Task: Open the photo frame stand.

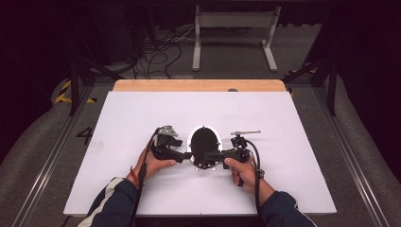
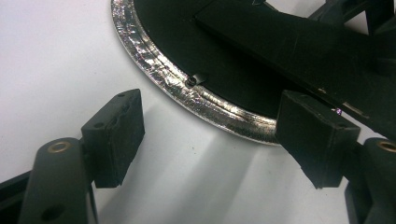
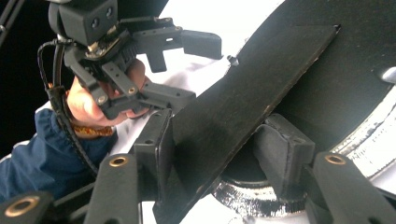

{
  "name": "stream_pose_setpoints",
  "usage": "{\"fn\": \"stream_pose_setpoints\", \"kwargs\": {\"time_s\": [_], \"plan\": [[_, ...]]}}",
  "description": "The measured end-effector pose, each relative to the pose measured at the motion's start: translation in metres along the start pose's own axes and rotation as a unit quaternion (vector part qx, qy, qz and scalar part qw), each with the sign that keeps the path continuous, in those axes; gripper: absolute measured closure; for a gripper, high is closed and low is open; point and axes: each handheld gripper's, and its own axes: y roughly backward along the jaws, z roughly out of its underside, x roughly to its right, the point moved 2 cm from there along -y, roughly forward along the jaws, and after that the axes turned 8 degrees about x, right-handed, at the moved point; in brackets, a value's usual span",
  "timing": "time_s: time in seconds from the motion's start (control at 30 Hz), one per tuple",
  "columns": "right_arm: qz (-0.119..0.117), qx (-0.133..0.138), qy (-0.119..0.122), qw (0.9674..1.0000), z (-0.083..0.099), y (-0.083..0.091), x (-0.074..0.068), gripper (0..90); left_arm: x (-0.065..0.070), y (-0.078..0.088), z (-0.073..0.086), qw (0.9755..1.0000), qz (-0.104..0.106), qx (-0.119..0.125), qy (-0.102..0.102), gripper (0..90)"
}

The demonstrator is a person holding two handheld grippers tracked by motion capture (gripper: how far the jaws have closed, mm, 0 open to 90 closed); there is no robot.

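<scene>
White board covers the one table (image 1: pixel 142 118), seen from the high view, with a strip of bare wood along its far edge. One round black dish with a crinkled silver foil rim (image 1: pixel 204 142) lies near the middle of the board, toward the person. Two hands come in from the bottom, each holding one black gripper. The left gripper (image 1: pixel 188 155) reaches the dish from the left, and the right gripper (image 1: pixel 213 155) reaches it from the right. The near edge of the dish is hidden behind both grippers. From this height the jaws are too small to tell apart.

From the left gripper view, two black padded jaws stand well apart with white board between them. The dish (image 2: pixel 205 100) curves just beyond them; the right jaw covers a short stretch of the foil rim, and whether it touches is hard to tell. One flat black strip (image 2: pixel 299 46) crosses the dish at the upper right, cut off by the frame edge.

From the right gripper view, the right gripper (image 3: pixel 212 154) has its two jaws clamped on the flat black strip (image 3: pixel 252 93), one pad on each face. The dish (image 3: pixel 373 140) lies under and behind it, cut off at the right. Farther off, the left gripper (image 3: pixel 187 70) shows with its jaws spread, held by one hand (image 3: pixel 88 105) in a blue sleeve.
</scene>
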Motion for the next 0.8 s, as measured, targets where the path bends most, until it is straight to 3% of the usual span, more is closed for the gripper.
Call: {"fn": "stream_pose_setpoints", "kwargs": {"time_s": [0.13, 0.33, 0.57, 0.8], "plan": [[0.003, 0.003, -0.004, 1.0, 0.0, 0.0, 0.002, 54.5, -0.002, 0.001, 0.001, 0.9998, 0.004, 0.008, 0.02, 22.8], [0.0, 0.003, 0.004, 1.0, 0.0, 0.0, 0.002, 59.8, -0.005, 0.001, 0.001, 0.9996, 0.0, 0.014, 0.023, 21.1], [-0.015, 0.004, 0.053, 0.9985, 0.0, 0.004, -0.004, 66.4, -0.009, 0.001, 0.0, 0.9995, 0.002, 0.02, 0.024, 20.7], [-0.02, 0.004, 0.094, 0.9953, 0.0, 0.005, -0.007, 67.3, -0.011, -0.003, -0.003, 0.9985, 0.036, 0.028, 0.032, 21.9]]}}
